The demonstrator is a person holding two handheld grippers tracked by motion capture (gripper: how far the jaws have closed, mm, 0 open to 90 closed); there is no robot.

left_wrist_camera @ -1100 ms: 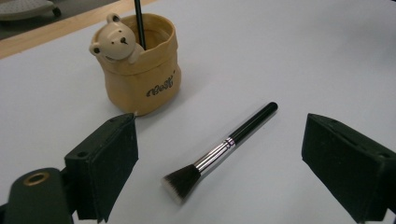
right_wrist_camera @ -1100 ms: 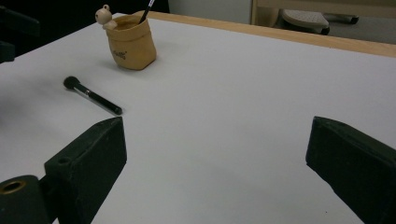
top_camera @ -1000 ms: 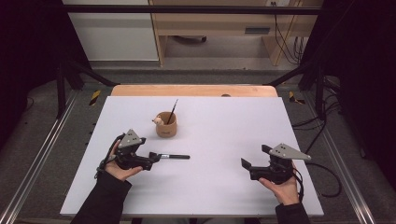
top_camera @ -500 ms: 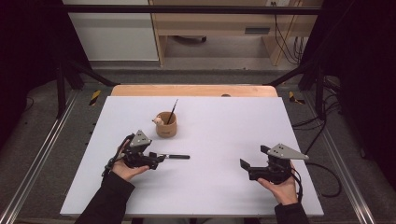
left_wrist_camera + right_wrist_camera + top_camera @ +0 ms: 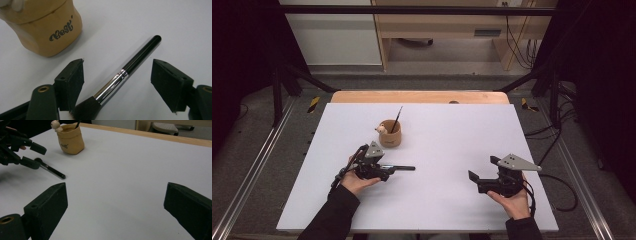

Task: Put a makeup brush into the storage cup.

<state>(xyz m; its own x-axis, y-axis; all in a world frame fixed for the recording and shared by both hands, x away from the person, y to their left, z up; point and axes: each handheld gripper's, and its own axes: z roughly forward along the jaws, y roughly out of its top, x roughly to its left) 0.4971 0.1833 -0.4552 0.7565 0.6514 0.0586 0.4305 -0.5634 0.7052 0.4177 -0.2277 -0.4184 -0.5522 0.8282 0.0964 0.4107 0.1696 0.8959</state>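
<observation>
In the high view we see the left claw (image 5: 388, 170) low over the white desk (image 5: 452, 145), and its body hides the bristle end of the brush (image 5: 404, 168). In the left gripper view the bristles are cut off by the bottom edge, so we cannot make out their full shape. The brush lies flat on the desk, left of centre, at about 5 o'clock from the cup (image 5: 390, 133) and apart from it. In the high view its long axis runs level, with the black handle tip pointing to 3 o'clock and the bristles toward the claw. In the left gripper view it slants, handle toward 1 o'clock. The left claw has just been closing; its jaws straddle the brush near the metal ferrule, with a gap on each side, so they are spread and not yet pinching. A thin second brush (image 5: 398, 116) stands tilted in the cup, its lower end hidden inside. The right claw (image 5: 473, 178) rests at the right of the desk, jaws wide apart around nothing.
</observation>
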